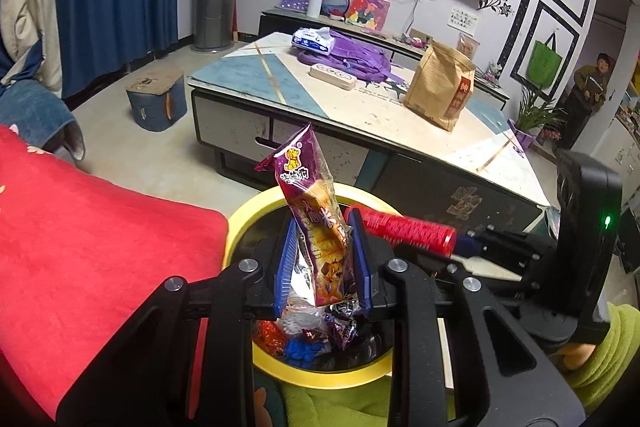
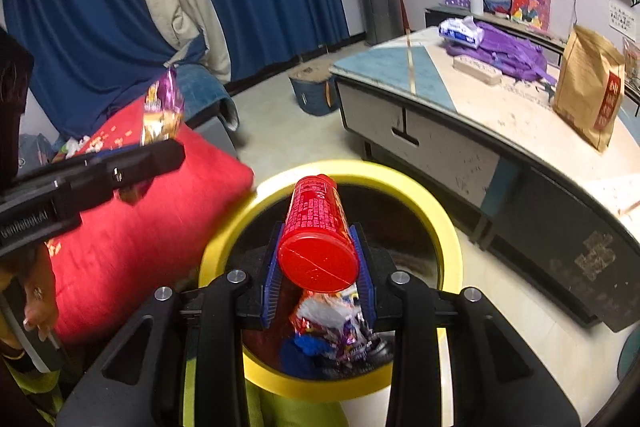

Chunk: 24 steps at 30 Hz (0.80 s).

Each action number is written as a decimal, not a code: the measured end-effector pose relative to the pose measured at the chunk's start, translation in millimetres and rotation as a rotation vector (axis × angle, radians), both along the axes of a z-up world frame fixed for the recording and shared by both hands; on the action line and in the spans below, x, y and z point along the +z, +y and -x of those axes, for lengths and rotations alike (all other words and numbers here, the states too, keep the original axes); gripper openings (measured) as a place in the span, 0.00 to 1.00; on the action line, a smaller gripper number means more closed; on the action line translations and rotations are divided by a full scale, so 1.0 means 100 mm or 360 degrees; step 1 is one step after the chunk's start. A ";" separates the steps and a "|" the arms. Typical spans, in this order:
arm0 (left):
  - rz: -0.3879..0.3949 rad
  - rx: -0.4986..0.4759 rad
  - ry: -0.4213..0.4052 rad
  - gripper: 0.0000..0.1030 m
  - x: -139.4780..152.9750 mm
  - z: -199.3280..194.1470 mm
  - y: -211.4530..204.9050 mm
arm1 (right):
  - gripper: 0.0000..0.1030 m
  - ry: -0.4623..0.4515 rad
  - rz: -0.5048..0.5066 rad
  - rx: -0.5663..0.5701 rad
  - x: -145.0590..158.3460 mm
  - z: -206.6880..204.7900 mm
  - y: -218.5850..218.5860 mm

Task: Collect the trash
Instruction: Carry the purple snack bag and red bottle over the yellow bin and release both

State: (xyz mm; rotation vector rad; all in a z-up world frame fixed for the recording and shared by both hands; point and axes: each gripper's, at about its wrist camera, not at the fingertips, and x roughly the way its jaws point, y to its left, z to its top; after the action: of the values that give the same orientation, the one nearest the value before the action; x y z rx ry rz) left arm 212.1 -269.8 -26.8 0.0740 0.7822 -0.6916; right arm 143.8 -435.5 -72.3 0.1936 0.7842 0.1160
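Wrapper (image 1: pixel 316 223) clamped mid-length in left tongs (image 1: pixel 323 263): light, crinkly, slippery; right tongs (image 2: pixel 318 267) clamped on rigid red canister (image 2: pixel 318 239) over yellow bin (image 2: pixel 444 223)

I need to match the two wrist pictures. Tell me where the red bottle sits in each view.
Left wrist: the red bottle lies sideways right of centre, above the bin, held by the other gripper.
Right wrist: it fills the centre, cap toward the camera, gripped between the blue jaws.
Shared landmark: the yellow-rimmed bin, below the bottle in both.
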 end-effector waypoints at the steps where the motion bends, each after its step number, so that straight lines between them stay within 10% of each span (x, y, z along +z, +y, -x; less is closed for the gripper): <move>1: -0.0006 -0.0003 0.0006 0.19 -0.03 -0.01 -0.02 | 0.30 0.0014 0.0000 0.0000 -0.02 -0.01 0.00; 18: -0.0027 0.0009 0.0103 0.20 -0.25 -0.11 -0.08 | 0.30 0.0189 -0.0029 -0.0023 -0.33 -0.04 -0.02; 24: -0.0022 0.0055 0.0130 0.39 -0.30 -0.14 -0.05 | 0.32 0.0219 -0.0083 -0.0068 -0.39 -0.07 -0.13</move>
State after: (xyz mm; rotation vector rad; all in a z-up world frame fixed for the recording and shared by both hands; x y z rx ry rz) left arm 226.5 -274.9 -57.2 0.0447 0.8649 -0.6600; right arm 150.8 -448.1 -111.1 0.2696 0.9139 0.0831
